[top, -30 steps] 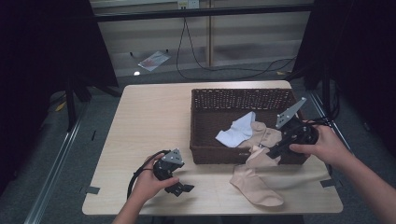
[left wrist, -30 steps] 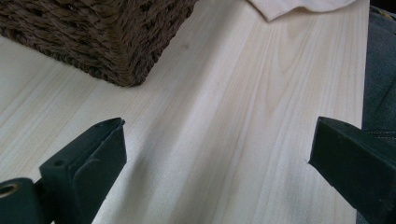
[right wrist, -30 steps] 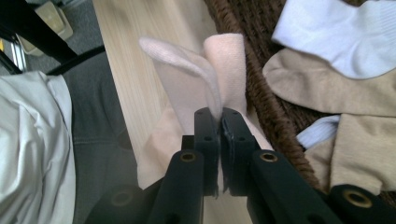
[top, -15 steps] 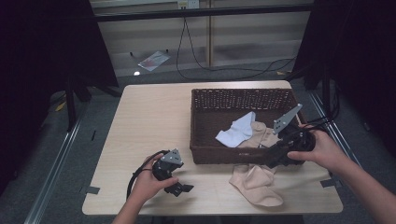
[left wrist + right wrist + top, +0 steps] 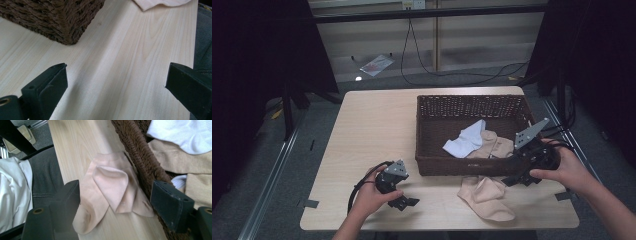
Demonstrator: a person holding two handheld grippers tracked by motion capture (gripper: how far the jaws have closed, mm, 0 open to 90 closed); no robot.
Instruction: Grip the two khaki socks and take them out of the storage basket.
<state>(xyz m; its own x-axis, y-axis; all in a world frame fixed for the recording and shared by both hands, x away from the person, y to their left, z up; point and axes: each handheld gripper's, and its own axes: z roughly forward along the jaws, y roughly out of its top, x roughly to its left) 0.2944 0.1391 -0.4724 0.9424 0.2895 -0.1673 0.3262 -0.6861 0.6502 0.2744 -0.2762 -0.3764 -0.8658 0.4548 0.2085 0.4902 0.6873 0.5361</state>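
Broadly, the pale wooden desk is carrying everything, its grain running lengthwise and most of its left half lying bare. Sitting toward the right edge is the dark brown wicker basket, a rectangular woven box whose near wall is hiding the lower parts of the clothes inside. A beige sock is lying crumpled in it, and a white sock is resting partly over that one; in the right gripper view both are being cut off by the frame. Just in front of the basket's near wall, toward the near right corner of the desk, a peach sock is lying folded over itself, soft and flat, touching the wickerwork. The right gripper is hanging above this sock with its jaws spread wide and gripping nothing, one jaw over the basket's rim. The left gripper is resting near the desk's near edge, left of the basket's corner, jaws wide apart over bare wood.
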